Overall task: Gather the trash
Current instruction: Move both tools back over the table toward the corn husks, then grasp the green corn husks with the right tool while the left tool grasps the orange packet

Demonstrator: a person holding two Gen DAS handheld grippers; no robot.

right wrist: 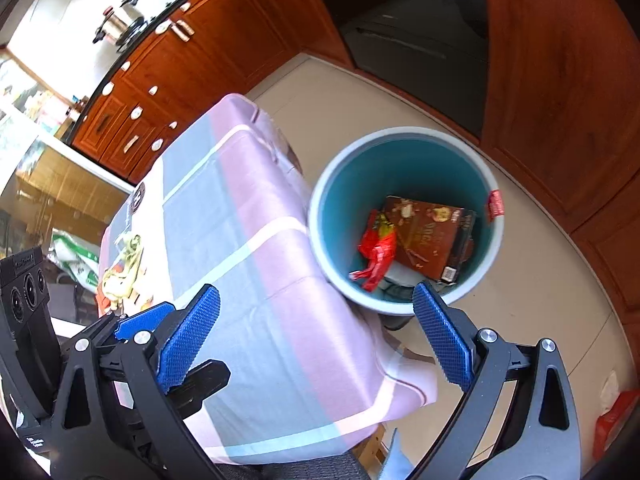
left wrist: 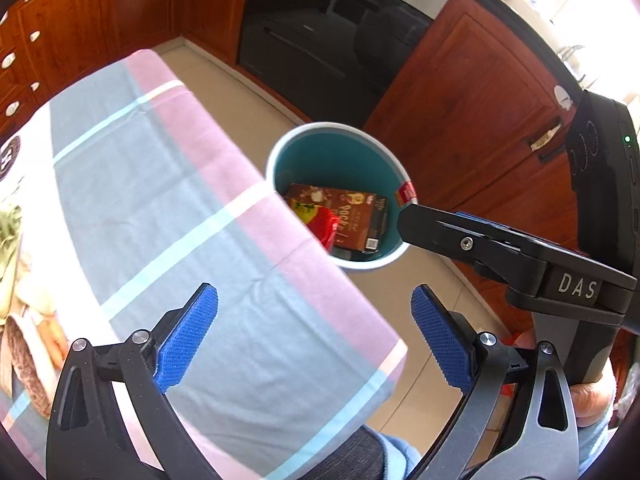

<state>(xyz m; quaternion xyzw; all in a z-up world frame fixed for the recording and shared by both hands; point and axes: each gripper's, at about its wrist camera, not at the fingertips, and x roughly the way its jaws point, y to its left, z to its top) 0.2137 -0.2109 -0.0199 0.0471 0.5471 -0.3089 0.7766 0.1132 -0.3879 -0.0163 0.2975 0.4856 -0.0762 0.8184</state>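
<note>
The left gripper (left wrist: 314, 334) and the right gripper (right wrist: 316, 334) both gape wide, holding nothing. At one o'clock, the teal bin (right wrist: 340, 184) holds a brown box (right wrist: 430, 236) and a red wrapper (right wrist: 378, 250).

"DAS" on right hand-held gripper (left wrist: 408, 216)

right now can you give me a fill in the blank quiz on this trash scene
1. The bin is teal inside and stands on the ____.
2. In the bin, a brown box lies beside a ____ wrapper.
3. The left gripper and right gripper both have their jaws ____.
4. The tablecloth is checked in pink and ____.

Missing words: floor; red; open; blue
</note>
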